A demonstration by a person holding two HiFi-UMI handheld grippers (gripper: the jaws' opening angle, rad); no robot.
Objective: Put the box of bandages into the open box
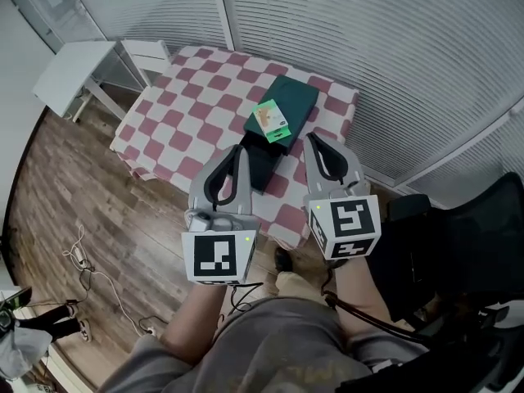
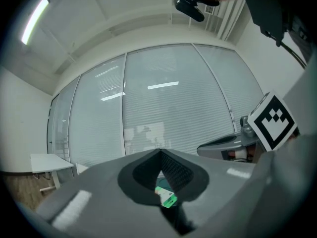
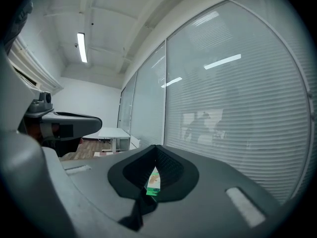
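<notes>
The bandage box (image 1: pixel 271 121), green and white with a tan picture, lies on the dark green open box (image 1: pixel 296 97) on the red-and-white checkered table (image 1: pixel 192 109). Whether it rests inside a compartment or on the lid I cannot tell. My left gripper (image 1: pixel 240 148) hangs over the table's near edge, just short of the dark box, shut and holding nothing. My right gripper (image 1: pixel 310 137) hangs beside it, also shut and holding nothing. Through the gap behind the left gripper (image 2: pixel 161 152) the bandage box (image 2: pixel 166 197) shows. The right gripper (image 3: pixel 156 148) frames the bandage box (image 3: pixel 153 182) likewise.
A white side table (image 1: pixel 78 68) stands left of the checkered table on the wooden floor. Loose cables (image 1: pixel 90 268) lie on the floor at the left. A black chair (image 1: pixel 458 244) is at the right. Window blinds (image 1: pixel 368 47) run behind the table.
</notes>
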